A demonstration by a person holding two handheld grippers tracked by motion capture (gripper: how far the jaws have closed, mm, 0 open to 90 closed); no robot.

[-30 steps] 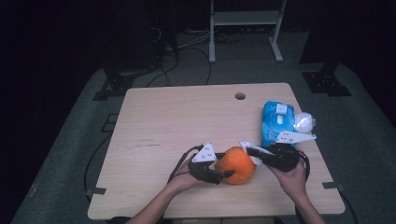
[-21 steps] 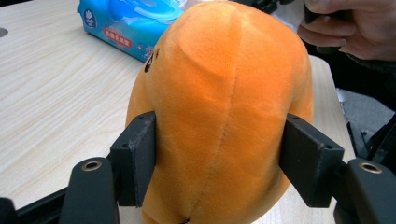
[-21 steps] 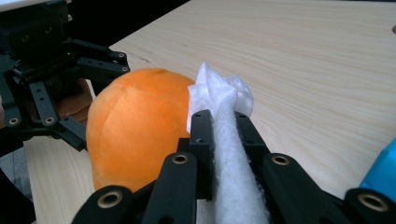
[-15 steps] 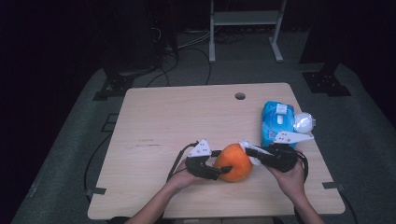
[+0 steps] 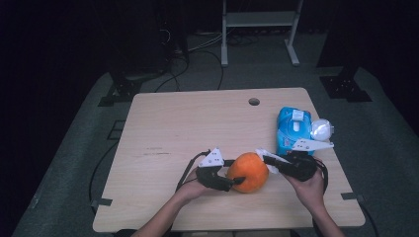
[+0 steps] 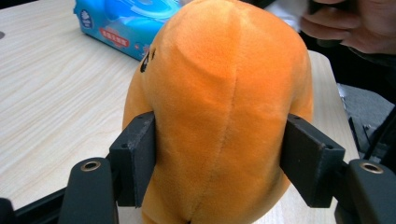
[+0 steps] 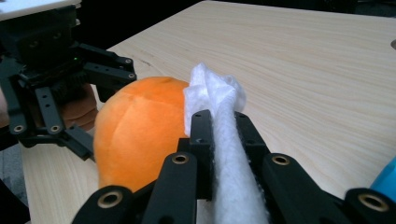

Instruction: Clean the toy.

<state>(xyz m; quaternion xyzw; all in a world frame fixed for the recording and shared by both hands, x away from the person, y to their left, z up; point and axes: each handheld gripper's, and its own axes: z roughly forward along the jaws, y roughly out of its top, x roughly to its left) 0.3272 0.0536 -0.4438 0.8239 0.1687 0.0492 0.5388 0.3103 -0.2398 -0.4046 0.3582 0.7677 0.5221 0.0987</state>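
Observation:
An orange plush toy stands near the table's front edge. My left gripper is shut on it from the left; in the left gripper view both pads press into the orange plush toy, and my left gripper holds its lower half. My right gripper comes in from the right, shut on a white wipe. In the right gripper view the white wipe sticks out past my right gripper and touches the side of the orange plush toy.
A blue pack of wet wipes lies at the right of the table, with a crumpled white wipe beside it. A cable hole sits near the far edge of the wooden table. Dark floor and stands surround the table.
The plush toy and both grippers have shifted very slightly; the toy has turned a little in the left gripper's hold. The right gripper stays against it with the wipe.

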